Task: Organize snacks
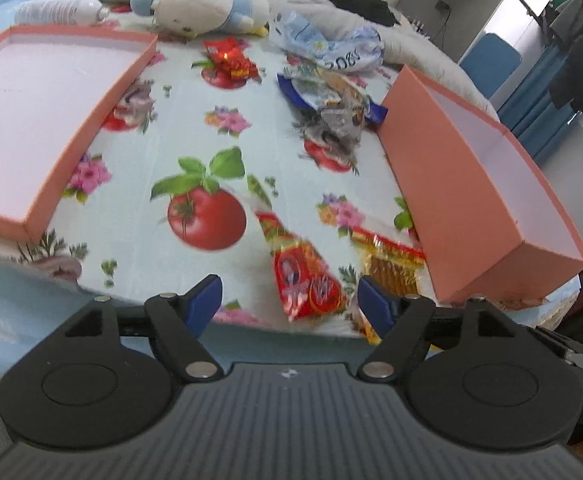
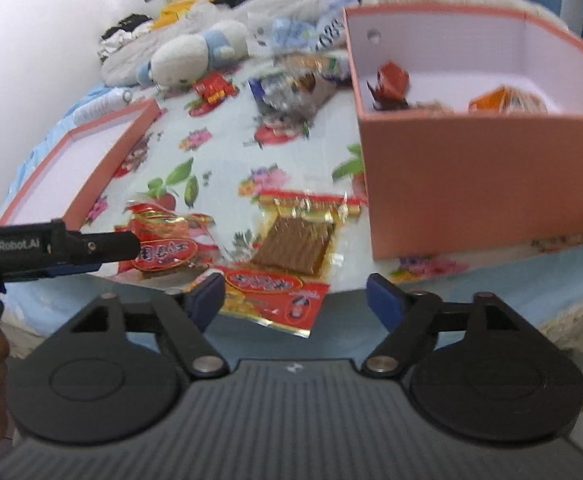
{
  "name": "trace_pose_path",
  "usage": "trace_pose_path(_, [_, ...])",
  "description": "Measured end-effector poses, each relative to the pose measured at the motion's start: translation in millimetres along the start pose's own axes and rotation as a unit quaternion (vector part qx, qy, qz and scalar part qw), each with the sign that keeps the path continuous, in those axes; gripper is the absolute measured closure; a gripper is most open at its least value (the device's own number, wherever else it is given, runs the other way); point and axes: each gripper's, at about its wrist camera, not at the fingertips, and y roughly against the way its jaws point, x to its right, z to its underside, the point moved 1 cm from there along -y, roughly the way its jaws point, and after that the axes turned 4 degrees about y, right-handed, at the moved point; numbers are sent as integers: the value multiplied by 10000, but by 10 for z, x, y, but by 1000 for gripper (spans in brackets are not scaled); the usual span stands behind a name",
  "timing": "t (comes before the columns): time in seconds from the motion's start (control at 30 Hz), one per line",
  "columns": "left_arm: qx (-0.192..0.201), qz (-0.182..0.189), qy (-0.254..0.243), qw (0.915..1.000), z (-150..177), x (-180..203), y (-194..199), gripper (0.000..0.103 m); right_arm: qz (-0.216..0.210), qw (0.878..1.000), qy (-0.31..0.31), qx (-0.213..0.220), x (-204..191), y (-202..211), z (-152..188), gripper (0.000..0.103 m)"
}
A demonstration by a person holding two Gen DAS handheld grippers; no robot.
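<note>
Now both tools stand wide apart and grasp nothing: the left tool [image 1: 289, 300] has the red snack packet [image 1: 305, 276] between its fingers without touching it, and the right tool [image 2: 295, 300] is over the clear-window snack packet [image 2: 287, 256]. Both packets lie at the near edge of the bed. To do it well, I think each tool should close on the packet's flat sealed edge, lift, and carry it to the deep pink box [image 2: 471, 168] on the right. Further away lie the shallow pink lid [image 1: 31, 120] on the left, the fruit-printed cloth [image 1: 219, 128], a loose snack pile [image 1: 331, 104], a plush toy [image 1: 199, 4] and grey bedding.
</note>
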Motion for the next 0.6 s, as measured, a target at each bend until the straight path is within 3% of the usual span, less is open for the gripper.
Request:
trace_pose_path(0.27, [19, 200, 117, 9997, -135, 7, -87, 24, -37, 9988, 282, 398, -156, -79, -89, 22])
trace_pose_path(0.33, [-17, 211, 184, 9996, -138, -6, -175, 24, 36, 9990, 260, 369, -166, -199, -85, 22])
trace_pose_path(0.4, [-90, 112, 244, 9996, -133, -35, -288, 25, 144, 9989, 297, 318, -179, -339, -79, 15])
trace_pose_path(0.6, [-227, 132, 298, 9992, -91, -81, -484, 29, 387, 9966, 733, -8, -274, -661, -32, 14])
